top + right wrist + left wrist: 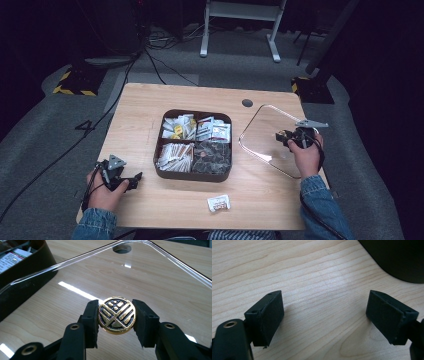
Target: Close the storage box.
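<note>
Right gripper pinches gold knob of clear lid, tilted beside brown tray. Left gripper spread, empty, over table. Risk: lid pivots on the small knob and slips, knocking the tray.

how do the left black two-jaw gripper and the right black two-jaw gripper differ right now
The left black two-jaw gripper stands open over bare wood, nothing between its jaws; the right black two-jaw gripper is shut on the round gold-and-black knob of the clear square lid. Both are hand-held over the light wooden table.
</note>
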A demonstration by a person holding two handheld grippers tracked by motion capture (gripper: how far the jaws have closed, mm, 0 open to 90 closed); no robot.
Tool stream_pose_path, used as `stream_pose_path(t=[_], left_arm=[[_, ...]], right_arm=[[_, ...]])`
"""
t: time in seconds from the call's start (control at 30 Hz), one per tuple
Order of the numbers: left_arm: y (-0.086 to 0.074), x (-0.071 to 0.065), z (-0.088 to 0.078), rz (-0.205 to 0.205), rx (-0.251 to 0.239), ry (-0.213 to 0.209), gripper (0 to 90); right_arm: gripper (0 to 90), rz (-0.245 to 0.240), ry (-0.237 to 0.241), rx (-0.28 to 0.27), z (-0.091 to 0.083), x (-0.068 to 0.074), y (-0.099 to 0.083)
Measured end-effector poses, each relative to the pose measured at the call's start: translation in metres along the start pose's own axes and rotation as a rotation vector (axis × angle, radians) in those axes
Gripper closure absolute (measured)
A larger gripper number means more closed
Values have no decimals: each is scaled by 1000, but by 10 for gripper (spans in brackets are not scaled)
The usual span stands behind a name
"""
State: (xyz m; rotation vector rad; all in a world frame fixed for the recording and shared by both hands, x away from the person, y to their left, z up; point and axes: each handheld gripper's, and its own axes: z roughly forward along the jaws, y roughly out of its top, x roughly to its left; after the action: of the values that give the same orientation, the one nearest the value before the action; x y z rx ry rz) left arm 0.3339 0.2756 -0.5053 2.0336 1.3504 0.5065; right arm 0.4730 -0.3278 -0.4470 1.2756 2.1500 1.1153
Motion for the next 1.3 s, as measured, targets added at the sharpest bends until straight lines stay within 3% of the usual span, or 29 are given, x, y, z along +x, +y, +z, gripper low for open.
stream_pose_path(t=[0.17,0.4,0.7,1.3], left_arm=[[0,0,0,-1,0,0,153],[0,0,0,-1,0,0,152],[0,0,0,-1,0,0,152],[0,0,0,-2,-1,3,152]], right_arm=[[588,-10,16,-24,-6,3,11],[588,-63,49,-45,-11,19,28],[588,-138,120,-51,-7,59,49],[588,-229,298,-32,29,135,84]])
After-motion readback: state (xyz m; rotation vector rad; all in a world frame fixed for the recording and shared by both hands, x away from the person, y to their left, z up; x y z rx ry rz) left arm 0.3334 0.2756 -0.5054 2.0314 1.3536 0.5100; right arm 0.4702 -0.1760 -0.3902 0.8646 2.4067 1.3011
